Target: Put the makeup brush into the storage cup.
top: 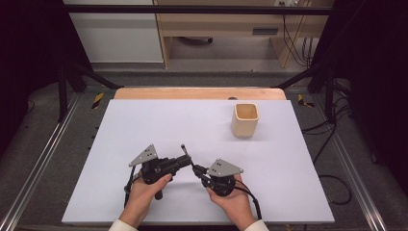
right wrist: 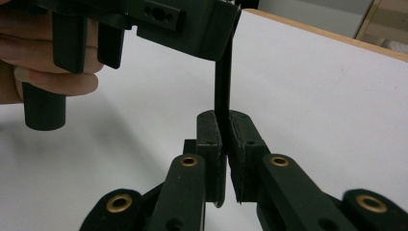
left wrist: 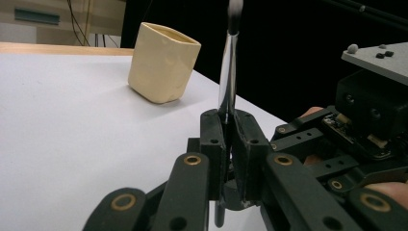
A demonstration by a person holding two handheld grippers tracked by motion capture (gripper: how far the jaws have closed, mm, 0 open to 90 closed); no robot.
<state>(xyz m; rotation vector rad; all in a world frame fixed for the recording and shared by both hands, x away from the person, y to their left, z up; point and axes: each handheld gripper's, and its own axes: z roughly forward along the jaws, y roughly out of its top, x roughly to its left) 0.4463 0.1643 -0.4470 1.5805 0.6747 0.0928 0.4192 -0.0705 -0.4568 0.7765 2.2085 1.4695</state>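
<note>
A thin brush [left wrist: 228,72] is held up off the white table [top: 144,125], near the front edge and in the middle. It has a shiny silver neck, a dark handle and a soft tip [left wrist: 235,8] at the top. In the high view it is seen as a small dark stick [top: 186,155] between the 2 grippers.

The brush is gripped by both at once. The jaws of the left gripper [left wrist: 230,144] are clamped on the silver neck. The jaws of the right gripper [right wrist: 226,144] are clamped on the dark handle [right wrist: 223,86]. Each gripper is held in 1 hand, the left hand [top: 146,190] and the right hand [top: 233,197].

The brush is judged to be very light and stiff along its length. The silver part looks smooth, so it could slip if it is held loosely. The soft tip could be bent or squashed, so it should not be pinched. The best place to take hold is thought to be the handle or the neck, well away from the tip.

A pale yellow cup [top: 245,120] is set farther back on the right side of the table. It is upright and open at the top, and well apart from the brush. Past the table, wooden shelves [top: 216,29] and cables [top: 296,43] are seen.
</note>
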